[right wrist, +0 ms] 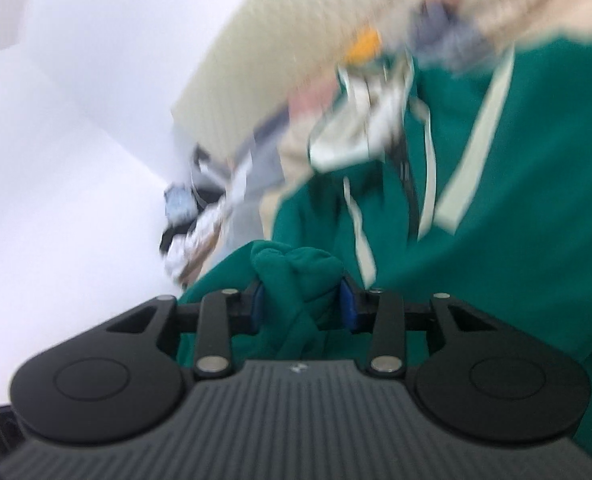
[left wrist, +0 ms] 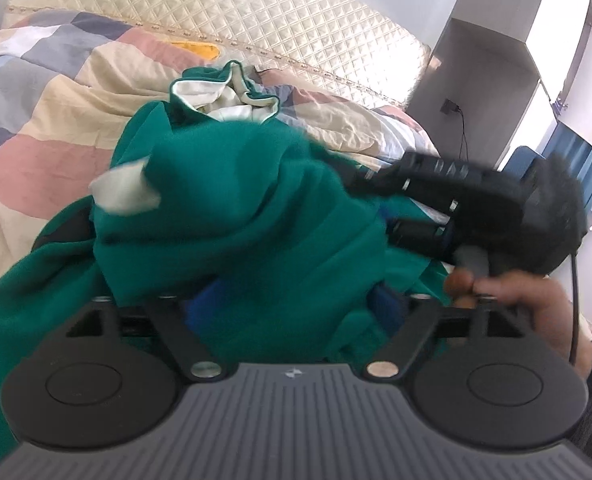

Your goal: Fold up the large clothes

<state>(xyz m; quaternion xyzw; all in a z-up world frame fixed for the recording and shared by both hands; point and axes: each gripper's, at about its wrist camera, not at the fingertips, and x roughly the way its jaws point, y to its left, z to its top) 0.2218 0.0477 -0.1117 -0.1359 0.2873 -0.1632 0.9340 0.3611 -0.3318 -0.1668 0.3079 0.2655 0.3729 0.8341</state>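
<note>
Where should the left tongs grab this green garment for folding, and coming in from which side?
Judging by its pose, take the green fleece garment with cream trim at the cream-lined hem spread on the patchwork quilt, coming in low from the near side. That edge lies thin and exposed; the middle is a bunched mound, already clamped by the right tongs.

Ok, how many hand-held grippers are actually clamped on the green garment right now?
1. The right hand-held gripper pinches a bunch of the green garment. The left hand-held gripper stands wide open, with cloth lying loose inside it.
</note>
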